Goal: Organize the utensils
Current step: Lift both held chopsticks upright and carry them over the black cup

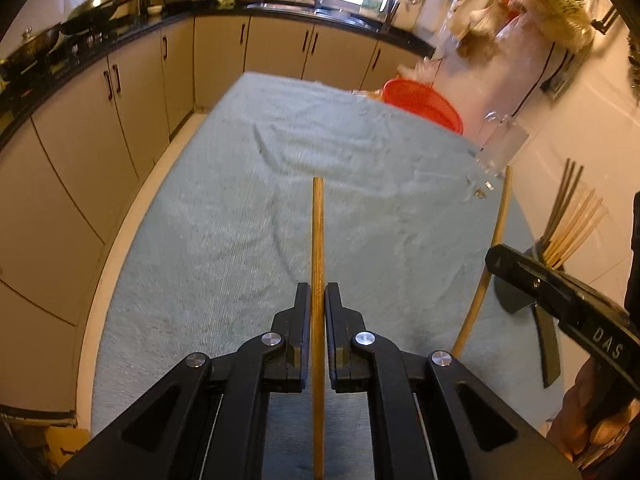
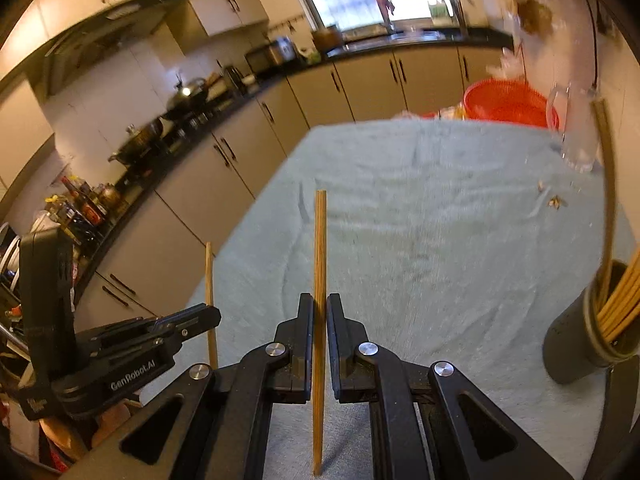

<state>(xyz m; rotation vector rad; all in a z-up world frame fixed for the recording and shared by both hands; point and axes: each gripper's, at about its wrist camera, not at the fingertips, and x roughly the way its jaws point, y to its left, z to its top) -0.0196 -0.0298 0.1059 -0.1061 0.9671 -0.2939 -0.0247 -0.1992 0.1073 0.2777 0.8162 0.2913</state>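
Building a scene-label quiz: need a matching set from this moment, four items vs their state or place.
Column 1:
1. left gripper
2. red basket
3. dark holder
4. clear glass jug

Column 2:
A. at the far edge of the blue cloth
B. stands upright near the basket, looks empty
C. shut on a chopstick
D. holds a bundle of chopsticks

Pairs: 1-C, 2-A, 3-D, 4-B
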